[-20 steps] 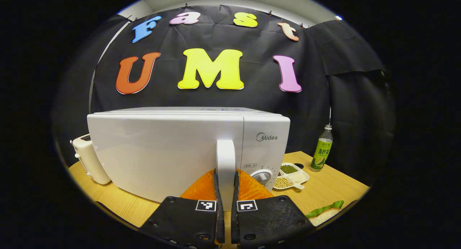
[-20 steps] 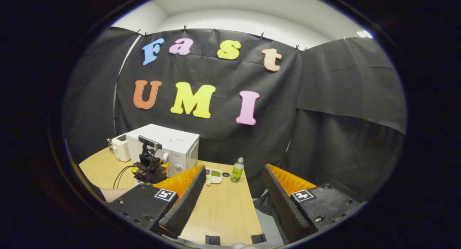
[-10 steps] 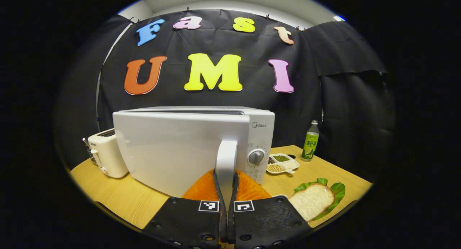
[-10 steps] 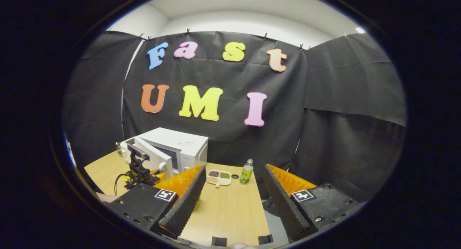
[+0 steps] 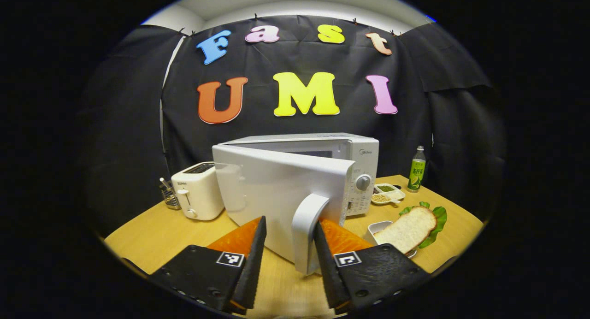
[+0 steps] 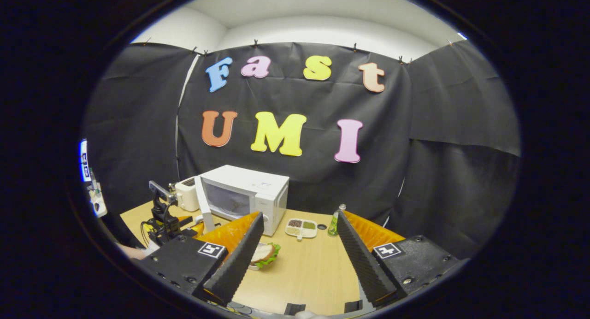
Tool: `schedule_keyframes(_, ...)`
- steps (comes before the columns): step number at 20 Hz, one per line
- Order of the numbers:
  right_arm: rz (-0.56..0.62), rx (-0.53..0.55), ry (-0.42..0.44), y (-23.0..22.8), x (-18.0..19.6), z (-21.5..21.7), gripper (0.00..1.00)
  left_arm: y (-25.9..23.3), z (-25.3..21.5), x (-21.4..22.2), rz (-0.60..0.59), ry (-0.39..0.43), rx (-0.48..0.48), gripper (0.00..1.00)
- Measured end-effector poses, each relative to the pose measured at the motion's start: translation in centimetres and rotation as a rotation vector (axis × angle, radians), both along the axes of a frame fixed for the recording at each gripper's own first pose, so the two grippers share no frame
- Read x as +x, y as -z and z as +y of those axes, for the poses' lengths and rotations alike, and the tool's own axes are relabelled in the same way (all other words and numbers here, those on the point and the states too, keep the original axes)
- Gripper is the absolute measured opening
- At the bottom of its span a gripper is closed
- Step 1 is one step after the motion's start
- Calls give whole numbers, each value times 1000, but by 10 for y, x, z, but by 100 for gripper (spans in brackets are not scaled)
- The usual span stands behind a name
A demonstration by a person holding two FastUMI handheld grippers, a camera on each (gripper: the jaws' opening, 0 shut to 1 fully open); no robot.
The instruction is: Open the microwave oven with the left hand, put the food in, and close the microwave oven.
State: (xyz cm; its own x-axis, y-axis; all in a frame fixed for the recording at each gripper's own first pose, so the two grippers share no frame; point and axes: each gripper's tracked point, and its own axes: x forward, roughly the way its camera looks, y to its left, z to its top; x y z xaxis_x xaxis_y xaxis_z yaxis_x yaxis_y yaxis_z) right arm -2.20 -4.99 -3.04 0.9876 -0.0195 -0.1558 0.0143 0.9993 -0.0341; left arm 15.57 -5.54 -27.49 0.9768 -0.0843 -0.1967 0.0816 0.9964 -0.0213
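While the left gripper [image 5: 288, 259] gapes beside the door handle [image 5: 308, 233], right gripper [image 6: 299, 254] hangs open over the table [image 6: 304, 273].

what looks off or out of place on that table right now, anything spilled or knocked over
Nothing stands out. The microwave door hangs open, as the task needs. The bread on lettuce, divided dish, bottle and toaster all sit upright on the table, with no spill in sight.
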Motion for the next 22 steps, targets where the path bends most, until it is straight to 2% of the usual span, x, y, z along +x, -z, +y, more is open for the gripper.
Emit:
schedule_keyframes(2,-1,1,-21,1,-1,8,100,-2,19,-12,3,-19,15,87)
schedule_keyframes(3,-2,3,-29,1,-2,11,100,-1,28,-20,12,-30,26,98)
schedule_keyframes(4,-2,5,-39,2,-2,15,96,-2,40,-26,13,-44,41,98)
schedule_keyframes(6,1,19,-56,6,-3,23,96,0,65,-42,20,-79,59,97)
schedule_keyframes(7,5,25,-65,8,-3,28,100,1,78,-50,23,-95,57,97)
schedule_keyframes(9,13,35,-75,13,-3,36,100,5,109,-67,42,-136,63,96)
schedule_keyframes(10,16,39,-82,15,-4,41,96,7,126,-76,47,-159,73,96)
schedule_keyframes(11,17,43,-88,16,-4,46,96,8,141,-84,53,-174,78,96)
schedule_keyframes(12,19,45,-91,18,-4,50,100,8,152,-95,59,-191,85,96)
schedule_keyframes(14,16,47,-90,21,-3,56,100,9,176,-111,74,-218,100,97)
schedule_keyframes(16,16,59,-80,25,0,59,100,4,189,-130,69,-222,92,97)
schedule_keyframes(17,17,69,-72,28,2,60,96,0,191,-138,68,-220,86,96)
schedule_keyframes(18,16,79,-63,31,4,60,100,-5,191,-146,61,-214,76,96)
schedule_keyframes(19,15,85,-50,35,7,59,96,-13,189,-154,49,-197,64,97)
schedule_keyframes(21,13,93,-35,44,13,58,96,-27,178,-166,28,-165,46,97)
schedule_keyframes(22,21,94,-29,52,18,56,100,-38,170,-173,12,-141,42,96)
